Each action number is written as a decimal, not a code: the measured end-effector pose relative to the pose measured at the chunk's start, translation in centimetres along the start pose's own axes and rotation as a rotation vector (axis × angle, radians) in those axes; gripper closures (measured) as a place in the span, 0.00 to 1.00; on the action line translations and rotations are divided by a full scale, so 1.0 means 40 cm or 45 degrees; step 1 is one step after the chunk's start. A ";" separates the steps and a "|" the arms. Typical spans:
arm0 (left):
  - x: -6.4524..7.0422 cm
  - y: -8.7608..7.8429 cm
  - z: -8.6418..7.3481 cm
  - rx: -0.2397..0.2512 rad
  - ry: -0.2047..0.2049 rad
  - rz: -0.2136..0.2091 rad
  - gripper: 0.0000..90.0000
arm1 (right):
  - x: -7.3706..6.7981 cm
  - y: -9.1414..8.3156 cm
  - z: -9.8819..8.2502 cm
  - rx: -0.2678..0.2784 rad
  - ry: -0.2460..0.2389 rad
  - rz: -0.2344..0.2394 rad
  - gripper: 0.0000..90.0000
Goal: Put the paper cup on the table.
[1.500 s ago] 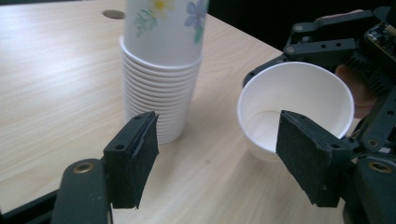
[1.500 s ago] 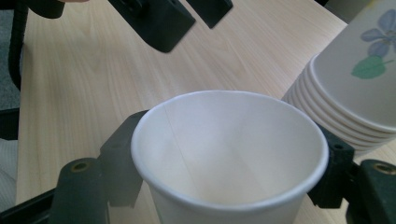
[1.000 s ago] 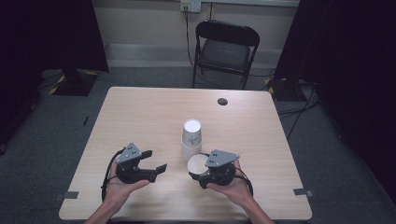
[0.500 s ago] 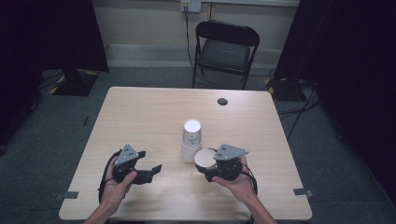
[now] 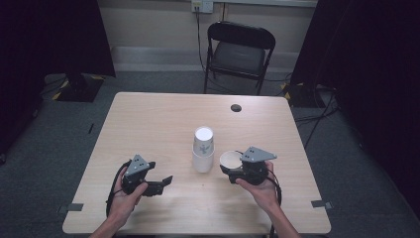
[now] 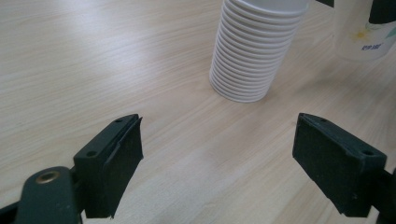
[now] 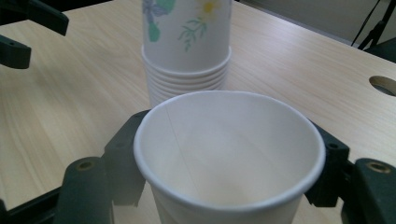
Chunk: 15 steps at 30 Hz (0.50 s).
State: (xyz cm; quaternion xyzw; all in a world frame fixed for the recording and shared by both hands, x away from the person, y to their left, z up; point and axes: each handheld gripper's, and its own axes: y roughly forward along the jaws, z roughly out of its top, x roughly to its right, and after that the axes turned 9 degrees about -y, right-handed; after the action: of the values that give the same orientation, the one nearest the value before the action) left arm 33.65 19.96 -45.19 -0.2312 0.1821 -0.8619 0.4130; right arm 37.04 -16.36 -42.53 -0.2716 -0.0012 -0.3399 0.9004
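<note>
1. Holding one white cup (image 7: 229, 158), the right gripper (image 5: 241, 171) has its two jaws closed on the cup's sides. The cup is open side up and looks empty.
2. This cup (image 5: 230, 159) sits just to the right of the stack (image 5: 203, 149), a little apart from it. I cannot tell if it touches the table (image 5: 148, 119) or hangs just above it.
3. The left gripper (image 5: 159, 184) is wide open and holds nothing. It waits low over the table, to the left of the stack and not touching it.
4. The stack (image 6: 254, 49) stands upside down in the middle of the table. Its rims make many rings, one on top of the other. The top cup has little flowers (image 7: 187, 21) on it.
5. Farther back there is a small dark hole (image 5: 236, 107) in the table, and a black chair (image 5: 237, 49) stands behind.
6. My guess: one cup is out of the stack, so that part is done. Setting this cup down and letting go is left. Many cups are left in the stack.
</note>
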 end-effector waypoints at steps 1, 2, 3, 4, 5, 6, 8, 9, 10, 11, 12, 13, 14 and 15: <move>-0.002 -0.001 0.000 0.001 0.000 -0.004 0.17 | 0.006 0.000 -0.001 -0.001 0.001 -0.014 0.33; -0.004 -0.002 -0.001 0.000 -0.005 -0.003 0.17 | 0.010 -0.001 0.000 0.000 0.006 -0.022 0.33; -0.005 -0.002 -0.002 -0.001 -0.012 0.000 0.17 | 0.019 -0.002 0.001 0.005 0.021 -0.027 0.33; -0.007 -0.001 -0.003 -0.002 -0.014 -0.007 0.18 | 0.025 -0.002 0.003 0.001 0.026 -0.033 0.33; -0.010 0.001 -0.004 -0.006 -0.014 -0.018 0.18 | 0.032 -0.003 0.006 0.002 0.028 -0.054 0.33; -0.012 0.003 -0.005 -0.009 -0.015 -0.032 0.18 | 0.042 -0.004 0.009 0.006 0.034 -0.065 0.33; -0.012 0.007 -0.005 -0.005 -0.002 -0.024 0.18 | 0.060 -0.007 0.016 0.020 0.047 -0.092 0.33; -0.013 0.007 -0.004 -0.004 -0.002 -0.024 0.18 | 0.070 -0.009 0.020 0.022 0.050 -0.107 0.33; -0.013 0.007 -0.004 0.000 -0.009 -0.032 0.18 | 0.076 -0.009 0.023 0.021 0.050 -0.115 0.33; -0.015 0.008 -0.004 -0.001 -0.016 -0.039 0.18 | 0.084 -0.009 0.025 0.030 0.056 -0.130 0.33; -0.017 0.008 -0.003 -0.002 -0.037 -0.054 0.18 | 0.091 -0.008 0.027 0.026 0.066 -0.146 0.33; -0.020 0.007 -0.002 0.001 -0.054 -0.056 0.18 | 0.099 -0.005 0.027 0.023 0.075 -0.160 0.34; -0.021 0.007 -0.001 0.004 -0.047 -0.042 0.18 | 0.110 0.003 0.026 0.021 0.083 -0.169 0.34; -0.021 0.006 -0.001 0.007 -0.043 -0.029 0.18 | 0.116 0.008 0.025 0.019 0.092 -0.169 0.34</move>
State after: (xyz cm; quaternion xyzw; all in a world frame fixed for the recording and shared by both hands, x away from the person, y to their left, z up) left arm 34.26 20.48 -45.56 -0.2465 0.1701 -0.8630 0.4069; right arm 41.00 -18.50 -40.96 -0.2518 0.0110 -0.4083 0.8773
